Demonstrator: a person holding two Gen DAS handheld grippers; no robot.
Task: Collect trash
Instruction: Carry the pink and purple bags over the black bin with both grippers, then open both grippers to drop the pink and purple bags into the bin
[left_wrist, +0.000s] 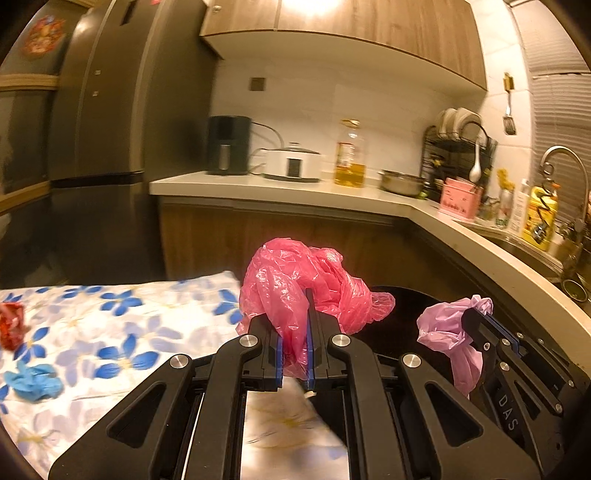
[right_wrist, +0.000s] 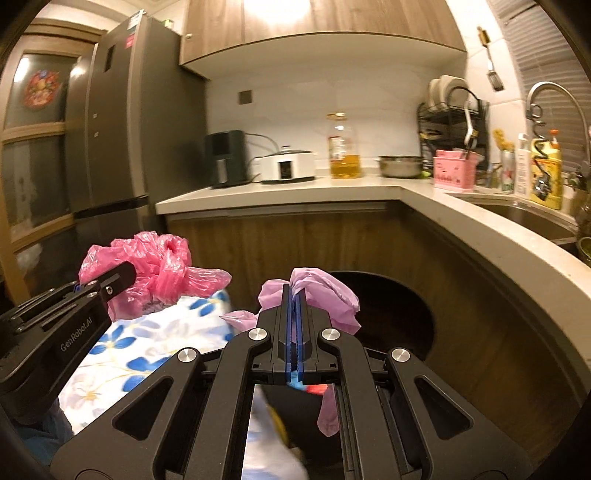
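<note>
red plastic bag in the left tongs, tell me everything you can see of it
The red plastic bag is thin, translucent, glossy film, crumpled into a loose wad with many creases. The left tongs are shut on its lower part, and a strip of it hangs down between the blue pads. The bulk puffs out above and to the right of the fingertips, with one lobe sticking out sideways. It is held in the air over the edge of the floral tablecloth, and it looks empty. Nothing but the tongs touches it.

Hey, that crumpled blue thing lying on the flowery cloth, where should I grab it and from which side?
Grip the blue crumpled piece across its raised, bunched middle, coming straight down from above. It lies loose and flat on the floral cloth, so no side edge offers purchase. Both grippers are full now, though.
</note>
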